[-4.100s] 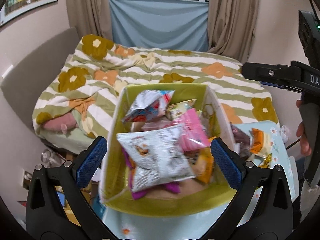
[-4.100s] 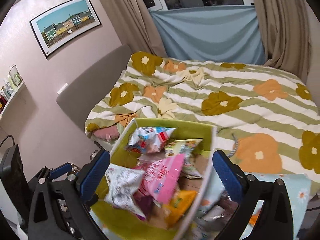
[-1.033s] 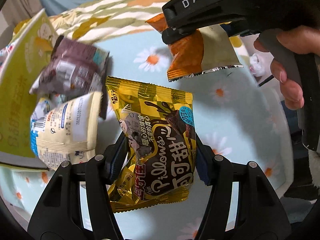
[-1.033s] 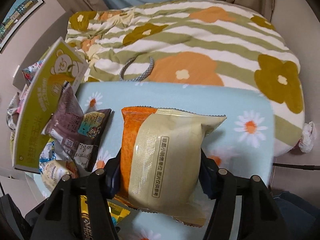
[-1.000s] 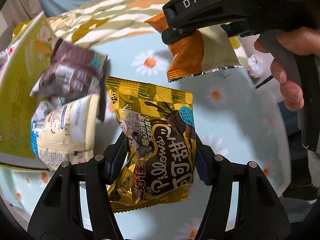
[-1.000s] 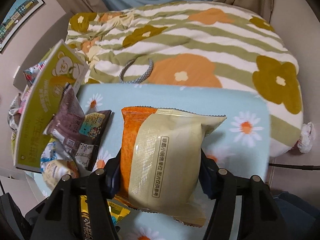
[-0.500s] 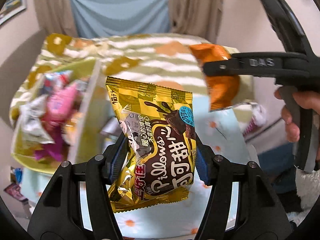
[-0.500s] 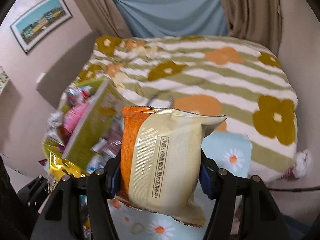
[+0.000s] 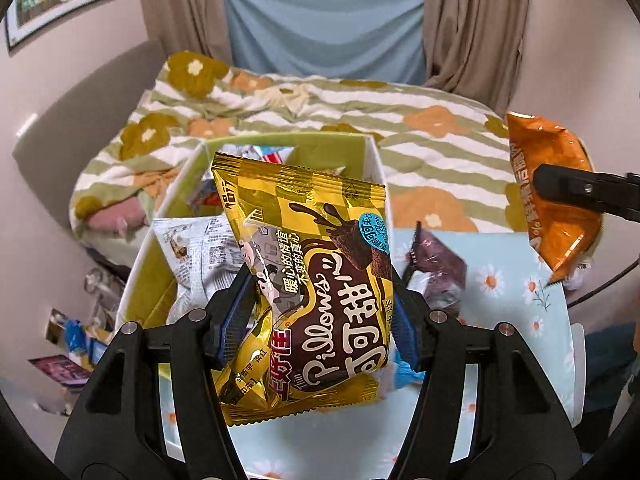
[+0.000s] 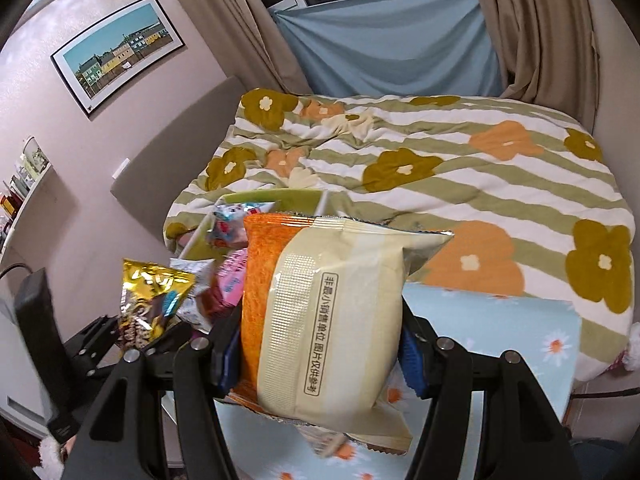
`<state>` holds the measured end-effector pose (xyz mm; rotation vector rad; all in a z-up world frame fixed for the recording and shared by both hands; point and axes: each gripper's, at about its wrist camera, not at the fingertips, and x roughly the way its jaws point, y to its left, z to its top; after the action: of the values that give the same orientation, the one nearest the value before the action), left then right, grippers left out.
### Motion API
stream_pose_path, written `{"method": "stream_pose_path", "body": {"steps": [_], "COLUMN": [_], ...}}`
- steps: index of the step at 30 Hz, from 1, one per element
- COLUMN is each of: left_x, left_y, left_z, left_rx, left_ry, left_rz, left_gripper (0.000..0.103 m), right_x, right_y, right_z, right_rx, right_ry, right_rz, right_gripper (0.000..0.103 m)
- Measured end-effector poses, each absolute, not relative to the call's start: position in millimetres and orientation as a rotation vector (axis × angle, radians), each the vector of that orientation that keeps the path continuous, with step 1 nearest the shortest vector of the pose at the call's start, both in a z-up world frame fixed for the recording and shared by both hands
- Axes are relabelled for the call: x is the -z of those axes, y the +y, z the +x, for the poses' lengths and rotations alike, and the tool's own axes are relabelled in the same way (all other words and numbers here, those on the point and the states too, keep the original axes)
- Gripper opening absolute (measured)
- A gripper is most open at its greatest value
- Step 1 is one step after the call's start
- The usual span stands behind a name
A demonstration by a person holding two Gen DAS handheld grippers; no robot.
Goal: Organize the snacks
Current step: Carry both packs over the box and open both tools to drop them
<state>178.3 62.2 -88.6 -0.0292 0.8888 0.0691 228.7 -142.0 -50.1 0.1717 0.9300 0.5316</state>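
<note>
Broadly, a bed (image 10: 460, 168) under a green-and-white striped quilt with orange and olive flowers fills the background, backed by beige curtains (image 9: 476, 28) and a blue cloth (image 9: 324, 32) hung across the window, with a framed picture of coloured houses (image 10: 120, 50) on the pink wall. In front of the bed lies a light blue daisy-print tablecloth (image 9: 516, 320), and on it stands a green snack box (image 9: 148, 280) with white edges, already holding several packets — a white printed one (image 9: 200, 252) near its front and a pink one (image 10: 234, 280) further in, as the right wrist view shows. A dark purple packet (image 9: 438, 272) lies on the cloth just beside the box's right wall. The left gripper (image 9: 318, 320) is clamped on a gold chocolate Pillows packet (image 9: 312, 280), blue pads pressing its lower half from both sides, the packet held upright above the box's near edge. The right gripper (image 10: 320, 354) pinches an orange-and-cream snack bag (image 10: 320, 320) the same way — held up over the cloth to the right of the box, its cream back panel toward the right wrist camera. Both packets are off the table, well apart from each other.
</note>
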Motion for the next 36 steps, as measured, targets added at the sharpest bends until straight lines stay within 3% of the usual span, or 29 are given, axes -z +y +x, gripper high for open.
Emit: {"method": "stream_pose_path", "body": {"steps": [2, 3, 4, 28, 29, 30, 32, 36], "left_x": [96.3, 100.6, 103.3, 106.1, 108.9, 111.9, 116.5, 123.6], "left_y": [70.1, 74.3, 78.5, 201.7, 204.1, 205.8, 207.2, 203.8], "left_z": [184.1, 187.3, 188.1, 127.1, 125.8, 124.0, 119.7, 118.6], "left_rx": [-0.059, -0.052, -0.048, -0.07, -0.073, -0.072, -0.071, -0.06], "left_ry": [0.9, 0.907, 0.912, 0.875, 0.881, 0.888, 0.899, 0.92], "left_rz": [-0.04, -0.048, -0.055, -0.121, -0.123, -0.127, -0.129, -0.125], "left_gripper": [0.063, 0.08, 0.103, 0.103, 0.103, 0.103, 0.103, 0.103], "right_x": [50.6, 51.7, 53.7, 88.4, 91.9, 96.3, 102.2, 106.7], "right_y": [-128.7, -123.1, -116.0, 21.9, 23.6, 25.5, 25.2, 19.7], "right_z": [229.6, 230.7, 231.6, 208.3, 207.6, 206.1, 200.8, 193.6], "right_rx": [-0.522, -0.516, -0.507, -0.51, -0.501, -0.489, -0.48, -0.46], "right_ry": [0.939, 0.943, 0.952, 0.967, 0.966, 0.965, 0.952, 0.929], "right_rz": [0.175, 0.177, 0.177, 0.089, 0.09, 0.093, 0.107, 0.102], "right_gripper": [0.059, 0.059, 0.059, 0.062, 0.07, 0.087, 0.103, 0.103]}}
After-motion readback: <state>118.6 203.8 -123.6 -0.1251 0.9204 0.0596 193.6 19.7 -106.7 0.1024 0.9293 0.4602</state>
